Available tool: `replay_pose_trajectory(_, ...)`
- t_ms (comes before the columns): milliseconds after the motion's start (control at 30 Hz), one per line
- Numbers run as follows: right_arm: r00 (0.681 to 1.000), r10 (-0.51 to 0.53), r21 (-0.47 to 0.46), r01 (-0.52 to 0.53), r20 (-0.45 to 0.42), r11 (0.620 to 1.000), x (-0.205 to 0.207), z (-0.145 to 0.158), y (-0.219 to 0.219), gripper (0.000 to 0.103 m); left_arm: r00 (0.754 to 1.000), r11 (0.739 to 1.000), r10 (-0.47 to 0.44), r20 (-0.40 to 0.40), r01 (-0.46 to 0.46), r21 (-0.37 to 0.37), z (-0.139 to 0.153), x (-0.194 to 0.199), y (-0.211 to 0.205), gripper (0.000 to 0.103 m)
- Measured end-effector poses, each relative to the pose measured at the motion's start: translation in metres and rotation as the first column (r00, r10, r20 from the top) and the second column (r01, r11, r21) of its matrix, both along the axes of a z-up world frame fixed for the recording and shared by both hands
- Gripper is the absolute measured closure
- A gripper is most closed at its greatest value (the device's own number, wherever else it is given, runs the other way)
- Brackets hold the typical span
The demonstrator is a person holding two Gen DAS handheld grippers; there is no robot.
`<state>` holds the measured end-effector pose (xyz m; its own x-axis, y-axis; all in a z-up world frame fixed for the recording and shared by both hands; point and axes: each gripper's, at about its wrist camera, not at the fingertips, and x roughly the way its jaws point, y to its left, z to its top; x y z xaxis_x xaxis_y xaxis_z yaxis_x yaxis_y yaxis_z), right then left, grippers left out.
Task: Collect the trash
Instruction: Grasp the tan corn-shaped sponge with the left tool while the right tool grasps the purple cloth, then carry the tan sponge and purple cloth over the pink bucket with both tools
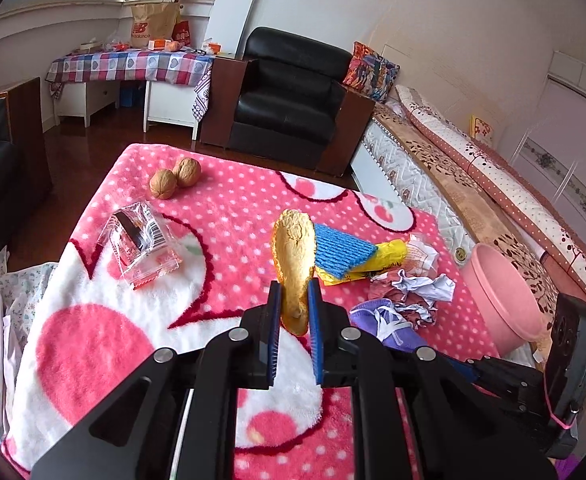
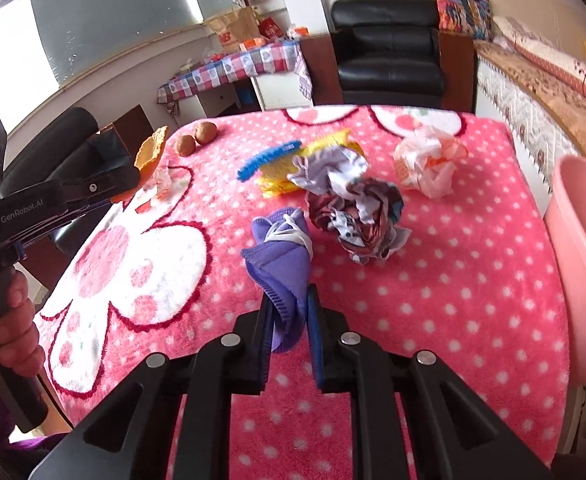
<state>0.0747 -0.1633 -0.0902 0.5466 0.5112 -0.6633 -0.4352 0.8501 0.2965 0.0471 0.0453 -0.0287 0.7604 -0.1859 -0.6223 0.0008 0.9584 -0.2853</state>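
My left gripper (image 1: 294,294) is shut on a strip of orange peel (image 1: 295,256) and holds it upright above the pink dotted blanket (image 1: 229,200); the peel also shows in the right wrist view (image 2: 151,153). My right gripper (image 2: 289,300) is shut on a purple face mask (image 2: 279,256), also seen in the left wrist view (image 1: 377,322). A pink bin (image 1: 501,296) stands at the blanket's right edge, right of both grippers, and shows in the right wrist view (image 2: 585,248).
On the blanket lie two walnuts (image 1: 175,178), a clear plastic wrapper (image 1: 143,244), a blue foam net (image 1: 343,250) over a yellow wrapper (image 1: 389,254), crumpled printed paper (image 2: 357,208) and a crumpled white-orange wrapper (image 2: 429,164). A black armchair (image 1: 289,96) stands behind.
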Motion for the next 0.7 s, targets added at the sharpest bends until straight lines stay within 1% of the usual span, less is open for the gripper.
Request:
replay_pose_trajectory(67, 1.000, -0.008, 0.016, 0.008, 0.016, 1.000, -0.006, 0.004, -0.003, 0.089, 1.000, 1.000, -0.008, 0.015, 0.008, -0.004, 0.004, -0.006, -0.001, 0.090)
replay_pose_trajectory(200, 1.000, -0.004, 0.076, 0.004, 0.007, 0.997, -0.021, 0.008, -0.009, 0.089, 0.998, 1.000, -0.030, 0.047, 0.030, -0.007, 0.011, -0.016, -0.003, 0.090)
replay_pose_trajectory(433, 0.998, -0.002, 0.086, -0.004, 0.061, 0.996, -0.049, 0.027, -0.011, 0.089, 0.993, 0.997, -0.073, 0.089, 0.075, -0.020, 0.018, -0.023, -0.019, 0.090)
replay_pose_trajectory(567, 0.994, -0.058, 0.098, 0.048, 0.096, 0.994, -0.058, 0.040, -0.029, 0.089, 0.988, 0.993, -0.110, 0.113, 0.115, -0.037, 0.023, -0.021, -0.036, 0.090)
replay_pose_trajectory(700, 0.977, -0.168, 0.117, 0.153, 0.129, 0.981, -0.060, 0.055, -0.063, 0.089, 0.978, 0.986, -0.156, 0.136, 0.162, -0.039, 0.029, -0.016, -0.057, 0.090)
